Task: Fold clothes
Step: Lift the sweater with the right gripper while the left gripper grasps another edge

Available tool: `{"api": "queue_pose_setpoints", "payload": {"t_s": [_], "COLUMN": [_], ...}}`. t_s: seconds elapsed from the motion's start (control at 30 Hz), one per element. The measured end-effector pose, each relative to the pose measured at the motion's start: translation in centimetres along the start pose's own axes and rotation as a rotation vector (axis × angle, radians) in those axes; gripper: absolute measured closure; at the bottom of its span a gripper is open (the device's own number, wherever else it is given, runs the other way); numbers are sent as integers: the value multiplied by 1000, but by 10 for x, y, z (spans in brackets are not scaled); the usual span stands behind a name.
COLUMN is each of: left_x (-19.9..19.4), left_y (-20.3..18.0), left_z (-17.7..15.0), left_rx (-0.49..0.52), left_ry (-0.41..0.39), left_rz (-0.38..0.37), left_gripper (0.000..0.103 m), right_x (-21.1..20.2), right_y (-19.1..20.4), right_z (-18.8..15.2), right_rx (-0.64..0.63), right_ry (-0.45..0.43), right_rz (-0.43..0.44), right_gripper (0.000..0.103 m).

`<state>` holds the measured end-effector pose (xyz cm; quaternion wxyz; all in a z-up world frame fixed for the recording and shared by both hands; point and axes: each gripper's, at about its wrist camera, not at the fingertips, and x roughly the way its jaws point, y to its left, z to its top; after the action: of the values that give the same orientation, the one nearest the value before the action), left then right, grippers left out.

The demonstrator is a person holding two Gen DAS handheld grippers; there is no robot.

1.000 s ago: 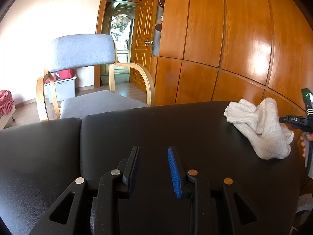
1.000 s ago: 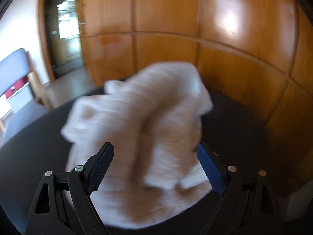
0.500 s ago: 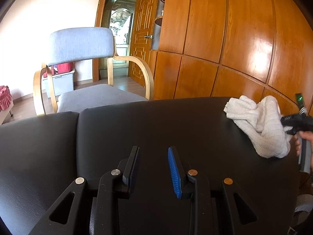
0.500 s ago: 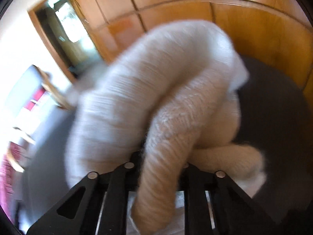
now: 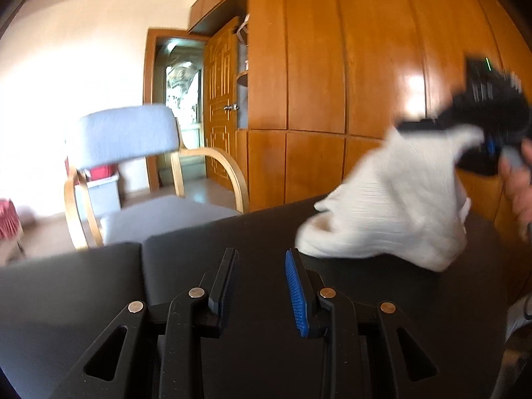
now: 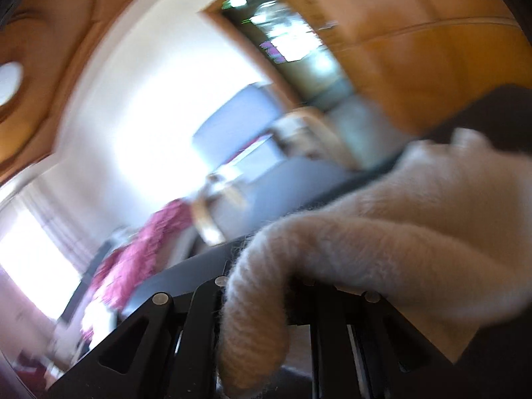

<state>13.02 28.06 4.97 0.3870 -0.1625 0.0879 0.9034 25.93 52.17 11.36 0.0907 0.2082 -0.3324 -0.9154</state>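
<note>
**White knit garment gripped, folding not yet begun**

The white knit garment (image 5: 389, 206) is seen at about 2 o'clock in the left wrist view, one end raised and the rest bunched on the black padded table (image 5: 232, 239). The right tool (image 5: 478, 133) is clamped on the upper end of the garment; in the right wrist view the knit is draped over the closed jaws. The left tool (image 5: 262, 286) is held partly open at 6 o'clock, with nothing between its pads. No flat spread or fold is visible, so the task is judged to be at its start: spreading, smoothing and every fold remain to be done.
</note>
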Motion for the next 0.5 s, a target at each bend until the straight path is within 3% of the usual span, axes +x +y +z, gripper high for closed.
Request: {"api": "queue_pose_setpoints", "payload": {"t_s": [0.17,0.23,0.37,0.47,0.5], "left_x": [-23,-31,-35,-36,-36], "left_y": [2,7,27,40,42], "left_z": [-1,-4,-13,-16,-16], "left_rx": [30,37,-4,-67,-79], "left_ry": [-30,-25,24,52,55], "left_rz": [-7,23,45,17,5], "left_gripper": [74,74,74,74,74], "right_x": [42,64,114,132,135], "right_y": [59,71,76,82,79], "right_z": [-28,-40,-72,-90,-91], "right_rx": [-107,-135,-154,-199,-205], "right_ry": [85,131,226,255,251], "right_rz": [190,234,224,136,92], "right_gripper": [91,91,91,87,79]}}
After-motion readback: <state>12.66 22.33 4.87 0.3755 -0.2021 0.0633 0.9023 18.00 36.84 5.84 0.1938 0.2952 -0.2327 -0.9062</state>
